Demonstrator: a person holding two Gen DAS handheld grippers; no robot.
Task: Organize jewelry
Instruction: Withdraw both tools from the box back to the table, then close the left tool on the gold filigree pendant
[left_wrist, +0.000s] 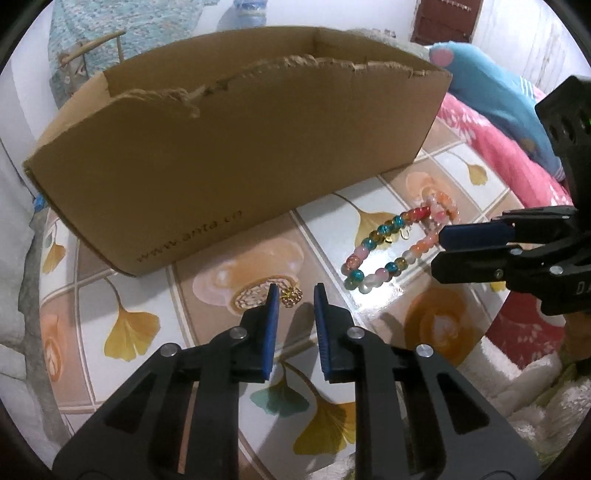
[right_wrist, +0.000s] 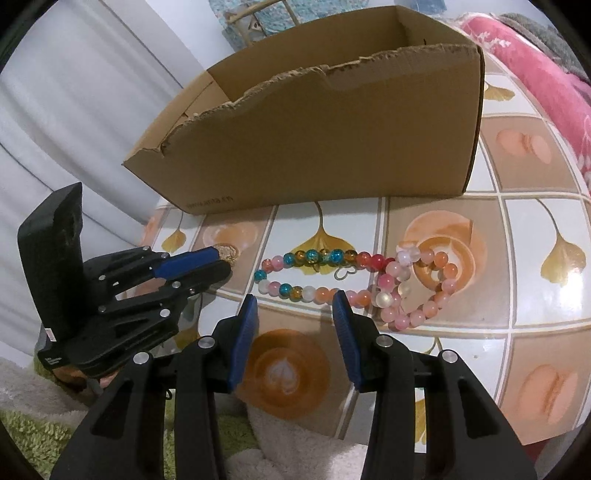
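Beads (right_wrist: 354, 280) are seen loose on the tabletop (right_wrist: 535, 266), just in front of the box (right_wrist: 332, 147). A small gold charm (left_wrist: 291, 296) is bracketed by the left tongs (left_wrist: 295, 295), narrowed but gripping nothing. Right tongs (right_wrist: 295, 306) are held apart, empty, above the strand. Risk: the flat charm may be pinched out sideways; dragged beads may tangle.
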